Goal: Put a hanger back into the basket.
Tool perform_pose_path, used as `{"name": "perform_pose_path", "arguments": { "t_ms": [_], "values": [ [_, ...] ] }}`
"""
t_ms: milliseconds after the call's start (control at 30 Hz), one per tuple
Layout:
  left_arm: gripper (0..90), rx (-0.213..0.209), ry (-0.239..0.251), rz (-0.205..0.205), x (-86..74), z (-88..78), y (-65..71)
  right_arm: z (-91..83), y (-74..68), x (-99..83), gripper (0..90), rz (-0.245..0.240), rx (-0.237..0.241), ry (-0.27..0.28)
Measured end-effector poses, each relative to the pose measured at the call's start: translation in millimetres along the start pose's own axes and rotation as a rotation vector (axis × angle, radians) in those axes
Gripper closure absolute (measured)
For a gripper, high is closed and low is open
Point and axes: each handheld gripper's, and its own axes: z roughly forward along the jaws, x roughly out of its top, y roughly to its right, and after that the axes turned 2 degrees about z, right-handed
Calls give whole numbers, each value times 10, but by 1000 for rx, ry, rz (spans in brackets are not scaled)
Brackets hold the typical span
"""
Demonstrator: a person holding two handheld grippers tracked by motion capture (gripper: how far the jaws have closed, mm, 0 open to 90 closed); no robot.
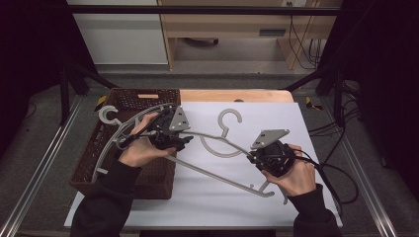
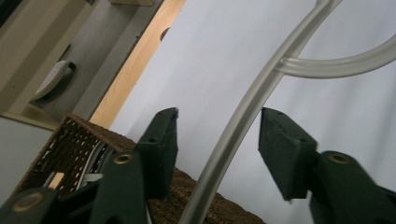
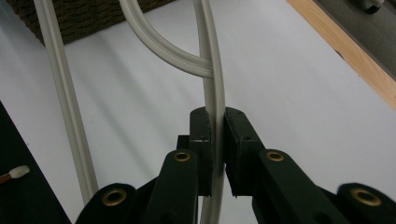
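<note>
Two grey plastic hangers are in the scene, and we work on the one that lies across the white sheet. This hanger rests with its hook up, toward the far side of the table, and its long bar runs slanted from the basket side down to the right.

Our right gripper holds the hanger near its right shoulder. In the right gripper view its two black pads are pressed together on the thin curved arm of the hanger, just below the place where a second curved piece joins it. The straight bar of the same hanger passes at the left of that view, apart from the jaws.

Our left gripper is at the left end of the hanger, over the edge of the woven basket. In the left gripper view the curved arm passes between the two pads, but they stand apart and do not touch it; there is free space on both sides.

The other hanger lies in the basket, with its hook at the far left corner. The basket stands at the left side of the table and touches the white sheet.
</note>
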Motion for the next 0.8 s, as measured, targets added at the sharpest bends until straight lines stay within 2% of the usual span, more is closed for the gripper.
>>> {"name": "perform_pose_path", "arguments": {
  "t_ms": [33,67,100,233,433,500,700,800],
  "values": [
    [533,-2,-3,5,0,15,7,1,-2,3,827,-1,1,-1],
    [556,-5,-31,31,3,26,8,2,-3,5,827,-3,1,-1],
    [587,-4,-40,49,3,37,15,3,-5,9,827,-2,2,0],
    [696,-9,-54,78,1,59,39,11,-13,10,826,-13,3,-8],
    [728,-19,-93,137,10,31,60,36,-15,15,825,-26,17,-22],
    [739,-20,-91,153,13,4,65,42,-10,15,824,-37,15,-17],
    [775,-49,-113,209,44,-89,103,45,9,3,814,-80,-7,4],
    [797,-73,-126,229,49,-116,143,35,27,0,798,-85,-31,7]
  ]
}}
